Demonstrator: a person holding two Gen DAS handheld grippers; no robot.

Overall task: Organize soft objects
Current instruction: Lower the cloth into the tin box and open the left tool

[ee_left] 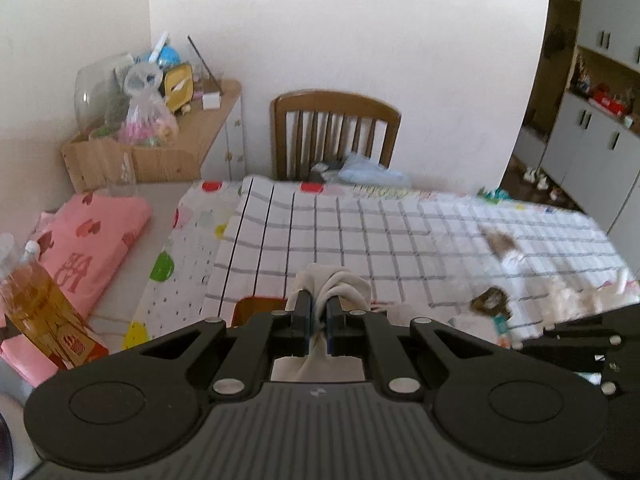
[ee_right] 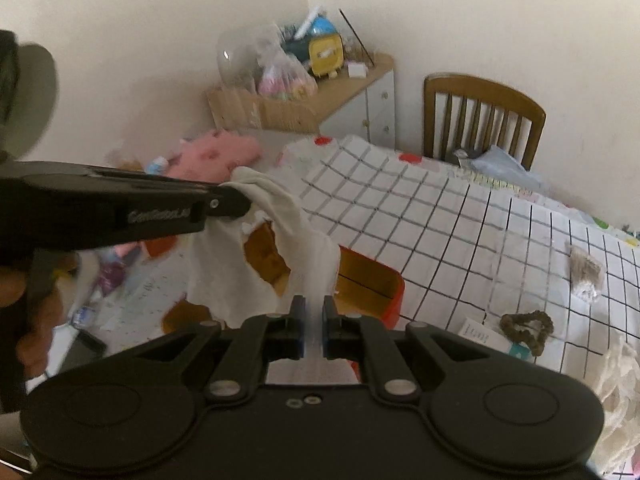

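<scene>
Checked and dotted tablecloths (ee_left: 360, 224) are covering the table we are working over, with a wooden chair (ee_left: 335, 128) against the pale wall beyond it and a cluttered side shelf (ee_left: 168, 120) off in the corner. We are holding a white cloth (ee_right: 256, 248) in the air between our two grippers, above an orange box (ee_right: 368, 280) that is sitting at the near edge of the table.

We are judging the main risk to be a slip: each grip is biting only a small bunched corner of thin fabric, so if we pull the hands apart too sharply one corner may be tugged free and the cloth may drop onto the box or off the edge. The slack middle is also hanging low enough that it may snag on the box rim or drag the brown hair tie (ee_right: 526, 330) and the paper card (ee_right: 478, 332) lying nearby. A bottle of amber liquid (ee_left: 40, 300) is standing at the left by the folded pink cloth (ee_left: 92, 240), and a wide sweep could knock it.

Our left gripper (ee_left: 319, 312) is squeezing nearly closed on a gathered corner, fabric bulging out past its tips. Our right gripper (ee_right: 314, 322) is standing narrow too, pinching another corner that is rising from between its pads.
</scene>
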